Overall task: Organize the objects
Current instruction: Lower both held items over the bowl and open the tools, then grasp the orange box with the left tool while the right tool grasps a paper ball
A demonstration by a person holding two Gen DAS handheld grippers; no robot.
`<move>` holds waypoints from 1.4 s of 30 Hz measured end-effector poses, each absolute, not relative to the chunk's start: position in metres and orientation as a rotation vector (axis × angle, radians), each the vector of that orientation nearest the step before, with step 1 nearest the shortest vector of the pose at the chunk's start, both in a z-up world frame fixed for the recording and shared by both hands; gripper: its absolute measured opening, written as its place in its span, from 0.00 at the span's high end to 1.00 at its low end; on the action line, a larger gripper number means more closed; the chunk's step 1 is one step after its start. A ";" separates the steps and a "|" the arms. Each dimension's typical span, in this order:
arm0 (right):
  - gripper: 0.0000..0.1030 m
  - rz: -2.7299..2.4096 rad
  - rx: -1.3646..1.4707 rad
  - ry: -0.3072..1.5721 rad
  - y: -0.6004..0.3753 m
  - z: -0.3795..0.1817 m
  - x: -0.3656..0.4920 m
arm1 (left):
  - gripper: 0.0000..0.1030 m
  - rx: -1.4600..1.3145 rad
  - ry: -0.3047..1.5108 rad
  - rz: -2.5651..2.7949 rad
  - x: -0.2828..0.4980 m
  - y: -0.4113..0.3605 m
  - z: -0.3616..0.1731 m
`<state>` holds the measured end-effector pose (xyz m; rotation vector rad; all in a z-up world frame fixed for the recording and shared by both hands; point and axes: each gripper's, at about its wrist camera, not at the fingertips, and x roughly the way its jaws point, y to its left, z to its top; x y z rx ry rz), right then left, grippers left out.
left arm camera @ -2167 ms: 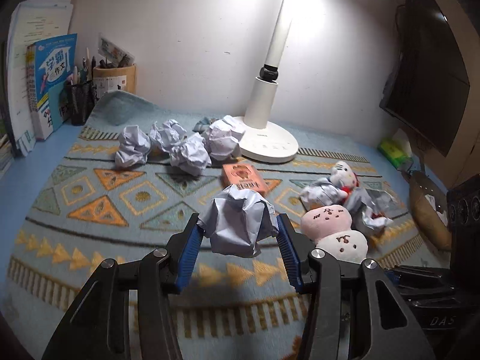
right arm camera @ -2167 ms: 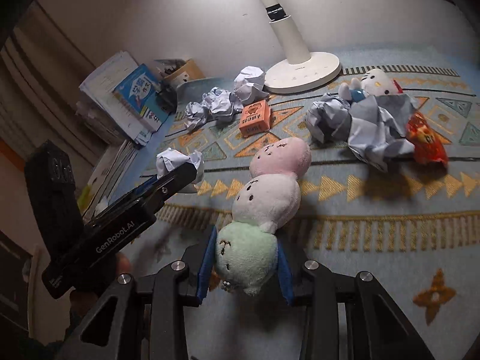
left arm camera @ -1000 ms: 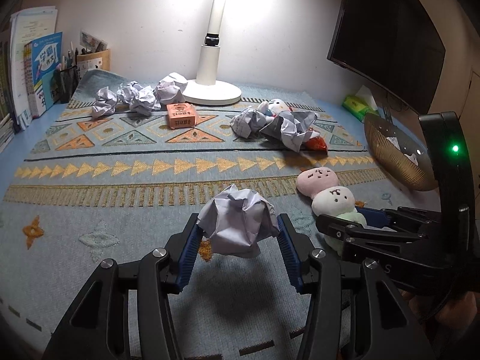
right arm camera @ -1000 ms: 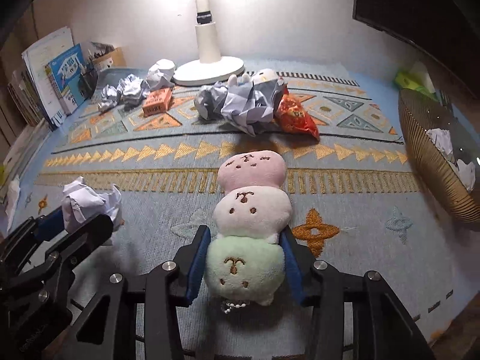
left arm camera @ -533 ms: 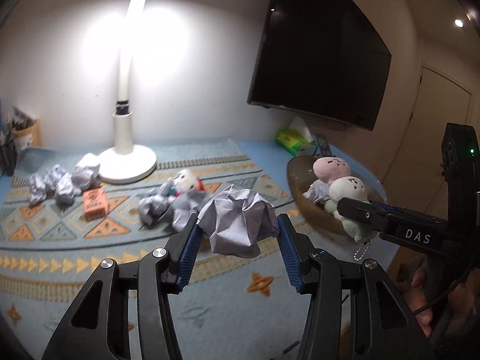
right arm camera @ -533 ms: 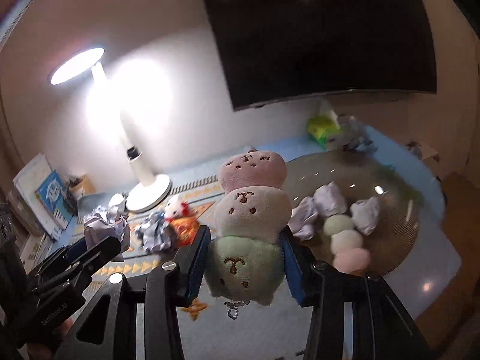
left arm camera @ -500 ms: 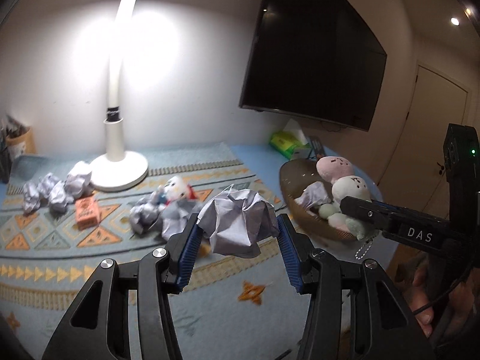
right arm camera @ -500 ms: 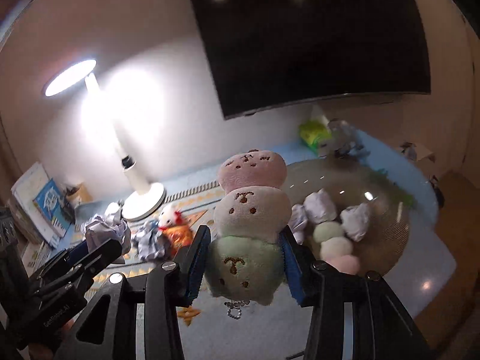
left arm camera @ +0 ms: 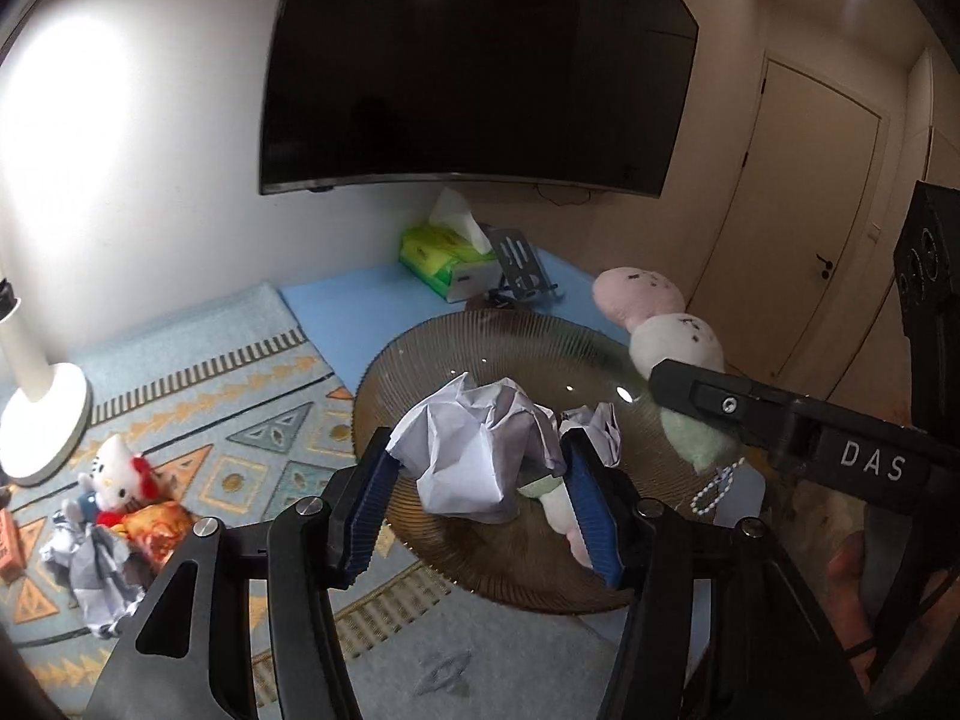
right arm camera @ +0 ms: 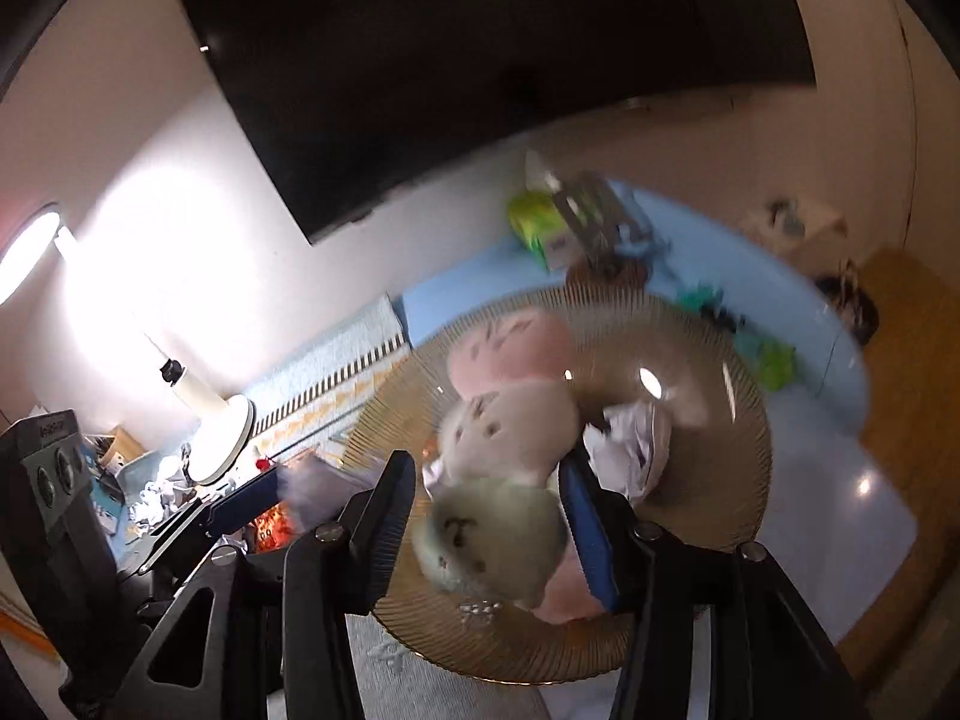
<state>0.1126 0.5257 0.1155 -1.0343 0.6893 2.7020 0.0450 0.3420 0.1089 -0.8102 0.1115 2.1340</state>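
My left gripper is shut on a crumpled white paper ball and holds it over the near rim of a brown ribbed glass bowl. My right gripper has spread its blue jaws, and the three-ball plush (pink, white, green) sits blurred between them over the same bowl, apparently slipping free. That plush also shows in the left wrist view, beside the right gripper's arm. The bowl holds crumpled paper and another small plush.
A patterned blue mat covers the table. A white cat plush, an orange snack bag and crumpled paper lie at left, near the lamp base. A green tissue box stands behind the bowl under a dark screen.
Both grippers have swung right and come in over the bowl. The right jaws have opened and the plush has gone blurred between them. The left gripper still holds the paper ball.
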 end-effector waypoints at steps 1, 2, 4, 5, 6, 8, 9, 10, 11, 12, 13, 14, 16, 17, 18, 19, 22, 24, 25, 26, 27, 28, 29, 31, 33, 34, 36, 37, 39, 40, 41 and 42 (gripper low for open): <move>0.53 2.686 -1.037 0.702 0.530 0.111 0.115 | 0.24 -0.850 0.115 2.097 0.040 0.349 0.104; 0.53 2.673 -1.036 0.705 0.532 0.108 0.118 | 0.14 -0.895 0.108 2.075 0.036 0.353 0.099; 0.53 2.659 -1.030 0.710 0.536 0.104 0.125 | 0.07 -0.906 0.055 2.086 0.032 0.350 0.093; 0.53 2.654 -1.027 0.712 0.536 0.103 0.128 | 0.07 -0.913 0.053 2.090 0.032 0.348 0.091; 0.53 2.654 -1.025 0.713 0.536 0.103 0.131 | 0.07 -0.924 0.056 2.083 0.032 0.346 0.089; 0.53 2.658 -1.021 0.713 0.535 0.103 0.133 | 0.07 -0.933 0.045 2.080 0.032 0.339 0.087; 0.53 2.662 -1.020 0.713 0.533 0.103 0.134 | 0.07 -0.933 0.040 2.087 0.033 0.336 0.087; 0.53 2.670 -1.021 0.713 0.531 0.104 0.134 | 0.07 -0.933 0.036 2.091 0.034 0.332 0.088; 0.53 2.681 -1.023 0.711 0.527 0.104 0.134 | 0.07 -0.931 0.030 2.096 0.036 0.328 0.088; 0.53 2.692 -1.028 0.706 0.523 0.104 0.134 | 0.07 -0.927 0.024 2.101 0.036 0.325 0.089; 0.53 2.702 -1.035 0.699 0.519 0.104 0.134 | 0.07 -0.924 0.022 2.107 0.037 0.322 0.089; 0.53 2.711 -1.042 0.692 0.513 0.105 0.134 | 0.07 -0.921 0.021 2.113 0.037 0.319 0.090; 0.53 2.737 -1.049 0.675 0.501 0.107 0.132 | 0.07 -0.915 0.023 2.120 0.039 0.312 0.092; 0.53 2.753 -1.055 0.670 0.494 0.109 0.132 | 0.07 -0.909 0.026 2.127 0.041 0.306 0.093; 0.53 2.770 -1.062 0.676 0.488 0.110 0.131 | 0.07 -0.900 0.029 2.136 0.043 0.302 0.095; 0.53 2.793 -1.062 0.682 0.481 0.113 0.131 | 0.07 -0.889 0.031 2.145 0.044 0.299 0.097; 0.47 2.867 -1.056 0.630 0.456 0.122 0.127 | 0.07 -0.856 0.019 2.175 0.050 0.278 0.103; 0.32 2.909 -1.034 0.573 0.438 0.125 0.124 | 0.07 -0.827 0.012 2.208 0.055 0.260 0.107; 0.31 2.928 -1.019 0.546 0.428 0.125 0.123 | 0.06 -0.813 0.010 2.230 0.058 0.249 0.108; 0.31 2.944 -1.025 0.519 0.418 0.124 0.120 | 0.06 -0.803 0.008 2.253 0.060 0.237 0.107; 0.31 2.961 -1.042 0.500 0.407 0.123 0.115 | 0.04 -0.798 0.006 2.282 0.061 0.225 0.107; 0.31 2.977 -1.061 0.496 0.397 0.119 0.110 | 0.04 -0.794 0.004 2.315 0.063 0.213 0.105; 0.31 2.995 -1.077 0.504 0.388 0.116 0.106 | 0.04 -0.794 0.002 2.350 0.063 0.200 0.102; 0.31 3.029 -1.113 0.526 0.369 0.106 0.096 | 0.04 -0.810 -0.004 2.415 0.062 0.173 0.095; 0.31 3.050 -1.153 0.525 0.349 0.094 0.086 | 0.04 -0.833 -0.032 2.474 0.057 0.145 0.087; 0.31 3.059 -1.168 0.516 0.339 0.088 0.082 | 0.04 -0.846 -0.043 2.512 0.055 0.131 0.083; 0.31 3.077 -1.201 0.500 0.319 0.075 0.073 | 0.04 -0.867 -0.041 2.594 0.050 0.107 0.072; 0.31 3.095 -1.212 0.497 0.309 0.068 0.069 | 0.04 -0.879 -0.029 2.633 0.047 0.096 0.067; 0.31 3.128 -1.233 0.476 0.289 0.055 0.062 | 0.04 -0.910 -0.006 2.696 0.040 0.078 0.055; 0.31 3.145 -1.229 0.458 0.281 0.049 0.060 | 0.04 -0.924 -0.008 2.718 0.037 0.068 0.050; 0.31 3.156 -1.223 0.435 0.274 0.043 0.059 | 0.04 -0.939 -0.014 2.735 0.034 0.060 0.044; 0.31 3.157 -1.221 0.400 0.267 0.038 0.058 | 0.04 -0.956 -0.024 2.745 0.031 0.053 0.040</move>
